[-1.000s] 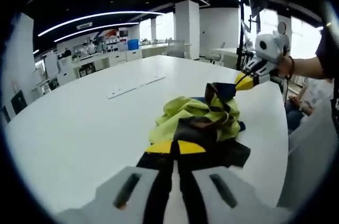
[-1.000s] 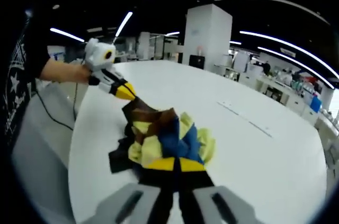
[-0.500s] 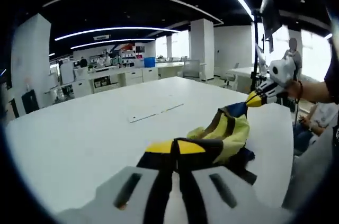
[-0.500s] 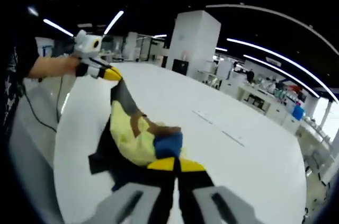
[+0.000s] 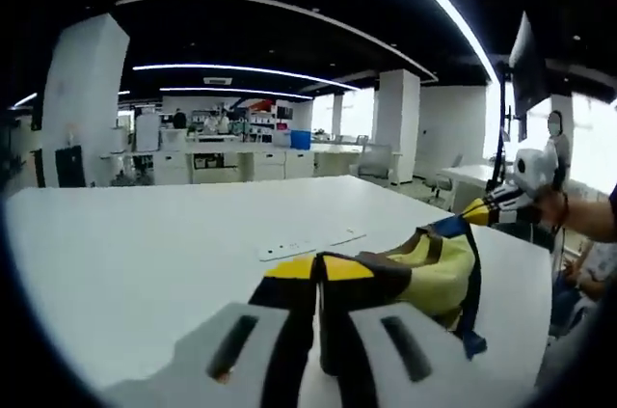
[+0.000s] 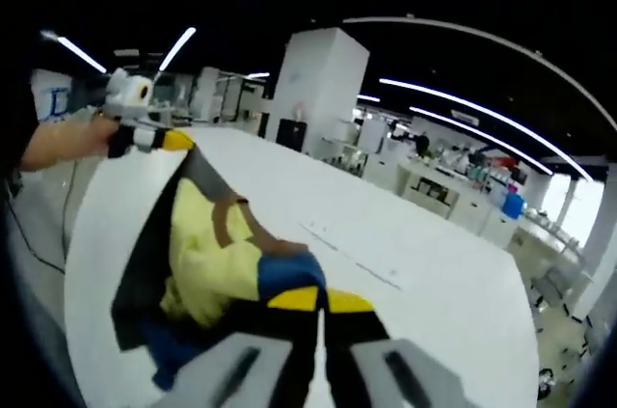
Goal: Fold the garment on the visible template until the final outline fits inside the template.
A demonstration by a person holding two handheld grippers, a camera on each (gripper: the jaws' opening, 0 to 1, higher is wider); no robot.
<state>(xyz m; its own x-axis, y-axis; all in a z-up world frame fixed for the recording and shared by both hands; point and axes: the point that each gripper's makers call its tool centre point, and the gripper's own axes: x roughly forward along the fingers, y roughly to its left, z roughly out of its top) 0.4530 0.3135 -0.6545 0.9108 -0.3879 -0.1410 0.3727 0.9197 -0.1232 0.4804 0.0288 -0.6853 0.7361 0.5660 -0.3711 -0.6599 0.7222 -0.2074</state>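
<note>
In the left gripper view, the left gripper (image 5: 319, 268) has its yellow-tipped jaws pressed together on a dark edge of the garment (image 5: 434, 268), a yellow, black and blue cloth that hangs stretched in the air between the two tools, above the white table (image 5: 145, 263). At the far right of that view, the right gripper (image 5: 479, 212) pinches the other end of the cloth, held by a person's hand (image 5: 557, 204) with a band at the wrist. A blue-edged part of the fabric droops at the right, towards the table's near edge. On the table beyond the cloth lie thin, flat, pale strips (image 5: 308, 245), well apart from the garment; whether they belong to the template cannot be told. In the right gripper view, the right gripper (image 6: 319, 300) is likewise clamped on the garment (image 6: 207, 249), at a blue and brown patch, and the cloth runs away to the left gripper (image 6: 172, 141) at the upper left, which grips its far corner in a person's hand (image 6: 72, 138). The same strips (image 6: 352, 254) show on the table (image 6: 434, 273) to the right of the cloth. White pillars (image 6: 313, 90), desks and ceiling light lines stand in the room behind.
</note>
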